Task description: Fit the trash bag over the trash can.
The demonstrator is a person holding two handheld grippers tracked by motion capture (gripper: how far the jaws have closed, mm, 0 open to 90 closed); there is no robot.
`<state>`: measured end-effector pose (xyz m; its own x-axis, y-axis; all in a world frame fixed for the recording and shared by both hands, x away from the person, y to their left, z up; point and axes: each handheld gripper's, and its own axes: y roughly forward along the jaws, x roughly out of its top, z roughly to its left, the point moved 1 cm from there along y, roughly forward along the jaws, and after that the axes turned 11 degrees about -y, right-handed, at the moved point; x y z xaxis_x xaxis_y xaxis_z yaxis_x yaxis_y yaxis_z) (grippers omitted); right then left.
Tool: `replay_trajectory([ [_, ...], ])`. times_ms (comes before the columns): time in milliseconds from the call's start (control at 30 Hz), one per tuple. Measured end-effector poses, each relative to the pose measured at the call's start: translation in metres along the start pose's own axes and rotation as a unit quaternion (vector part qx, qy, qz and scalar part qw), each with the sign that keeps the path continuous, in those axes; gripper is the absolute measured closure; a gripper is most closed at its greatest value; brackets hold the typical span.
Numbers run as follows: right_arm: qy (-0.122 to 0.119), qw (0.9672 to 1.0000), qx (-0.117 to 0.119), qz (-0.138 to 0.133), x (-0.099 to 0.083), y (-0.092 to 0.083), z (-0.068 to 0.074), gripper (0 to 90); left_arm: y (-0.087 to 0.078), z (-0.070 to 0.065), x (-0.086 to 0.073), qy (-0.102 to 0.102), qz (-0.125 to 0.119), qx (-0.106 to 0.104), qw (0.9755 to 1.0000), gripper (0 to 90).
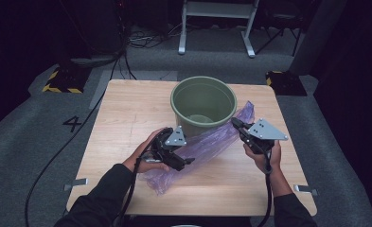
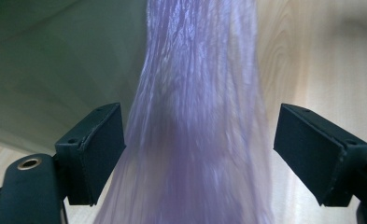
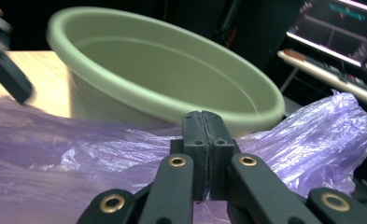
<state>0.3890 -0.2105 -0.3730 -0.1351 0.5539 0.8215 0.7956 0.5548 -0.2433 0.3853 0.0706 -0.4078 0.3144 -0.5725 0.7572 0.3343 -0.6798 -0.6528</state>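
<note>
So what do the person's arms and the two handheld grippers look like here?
Both forearms wear dark long sleeves. The left gripper and right gripper are black, each topped by a grey three-cornered plate dotted with small holes, with a black cable trailing off. Flat black pads; brass-coloured rivets on the linkages.

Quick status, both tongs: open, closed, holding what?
Left tongs: open, thin purple plastic bag running between them.
Right tongs: closed, seemingly pinching that bag.

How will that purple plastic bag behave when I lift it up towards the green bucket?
Probably floppy: the purple plastic bag sags in crumpled folds beside the green bucket. Likely very light, being thin and see-through. It may slip: it runs loose between the left tongs' open jaws, and only the right tongs pinch it.
</note>
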Motion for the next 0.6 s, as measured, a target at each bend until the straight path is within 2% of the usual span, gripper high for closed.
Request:
replay_trajectory([
  [100,-0.009,0.9998,0.01,-0.017,0.01,0.0,0.002,89.7,0.005,0.0,0.002,0.0,0.002,-0.005,1.0,15.9],
  [133,-0.015,0.9997,0.01,-0.02,0.013,0.0,0.003,89.7,0.008,0.0,0.003,-0.001,0.002,-0.012,0.9999,15.9],
  [200,-0.019,0.9992,0.017,-0.03,0.02,0.001,0.005,89.7,0.011,-0.001,0.004,0.0,0.004,-0.009,1.0,16.6],
  [233,-0.022,0.999,0.019,-0.035,0.023,0.0,0.006,89.7,0.011,-0.001,0.004,0.0,0.004,-0.009,1.0,20.1],
  [267,-0.026,0.9987,0.02,-0.04,0.027,0.0,0.007,89.7,0.014,-0.001,0.005,0.01,0.007,-0.004,0.9999,24.1],
  [367,-0.032,0.9978,0.025,-0.052,0.034,-0.001,0.009,89.7,0.016,0.0,0.005,0.01,0.011,0.001,0.9999,36.5],
  [400,-0.043,0.9969,0.028,-0.059,0.041,-0.002,0.011,89.7,0.019,0.002,0.005,0.01,0.018,0.007,0.9998,40.0],
  [467,-0.052,0.9959,0.033,-0.066,0.047,-0.003,0.012,89.7,0.02,0.003,0.004,0.011,0.023,0.006,0.9996,49.5],
  [533,-0.051,0.9951,0.04,-0.074,0.052,-0.003,0.012,89.8,0.02,0.003,0.004,0.008,0.026,0.005,0.9996,51.4],
  [600,-0.051,0.9947,0.043,-0.078,0.055,-0.002,0.012,89.8,0.021,0.004,0.003,0.012,0.025,0.001,0.9996,60.7],
])
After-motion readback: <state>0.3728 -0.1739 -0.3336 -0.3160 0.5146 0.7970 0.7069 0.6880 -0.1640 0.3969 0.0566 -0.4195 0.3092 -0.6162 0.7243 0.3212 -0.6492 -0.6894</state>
